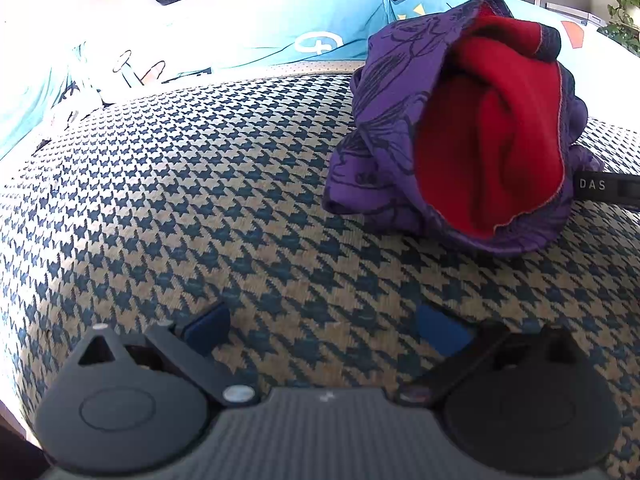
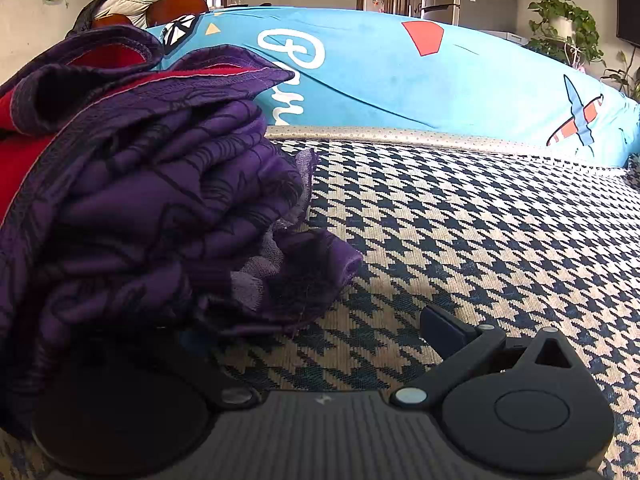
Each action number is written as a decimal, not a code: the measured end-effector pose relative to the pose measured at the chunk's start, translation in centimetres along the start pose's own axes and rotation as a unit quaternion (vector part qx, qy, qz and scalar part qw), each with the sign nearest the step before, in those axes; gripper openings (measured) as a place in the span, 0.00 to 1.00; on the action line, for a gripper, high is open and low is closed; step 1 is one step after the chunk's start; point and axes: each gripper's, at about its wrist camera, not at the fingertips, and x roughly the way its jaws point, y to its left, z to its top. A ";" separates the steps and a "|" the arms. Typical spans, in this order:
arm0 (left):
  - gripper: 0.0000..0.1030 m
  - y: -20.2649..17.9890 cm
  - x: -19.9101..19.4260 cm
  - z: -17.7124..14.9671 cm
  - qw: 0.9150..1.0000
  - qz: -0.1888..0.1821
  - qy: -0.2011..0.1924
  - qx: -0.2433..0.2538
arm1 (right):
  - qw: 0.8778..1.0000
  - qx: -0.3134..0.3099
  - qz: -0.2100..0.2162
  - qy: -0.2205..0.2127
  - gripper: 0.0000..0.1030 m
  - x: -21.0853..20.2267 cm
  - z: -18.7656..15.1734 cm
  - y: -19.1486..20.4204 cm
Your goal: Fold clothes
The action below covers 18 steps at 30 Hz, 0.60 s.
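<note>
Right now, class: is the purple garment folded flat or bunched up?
Bunched up: the purple garment sits in a crumpled heap, red lining exposed, on the houndstooth cover.

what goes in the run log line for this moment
left gripper open | right gripper open | purple garment bunched, unfolded | houndstooth cover

Ahead of my left gripper [image 1: 324, 326] the houndstooth cover [image 1: 168, 200] lies bare to the far blue cushion [image 1: 248, 20]; only the bunched purple and red garment [image 1: 452, 140] blocks the right side. My right gripper [image 2: 316, 328] has open cover to its right, while that garment crowds its left finger, spilling over it.
</note>
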 end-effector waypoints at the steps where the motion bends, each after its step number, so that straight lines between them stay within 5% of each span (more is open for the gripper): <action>1: 1.00 -0.1 -0.5 -0.3 1.000 0.001 0.001 -0.001 | 1.000 0.000 0.000 0.000 1.00 0.0 0.0 0.0; 18: 1.00 -0.2 -2.9 0.2 0.998 0.015 0.053 -0.018 | 0.998 0.002 0.004 0.058 1.00 -2.1 -0.7 0.7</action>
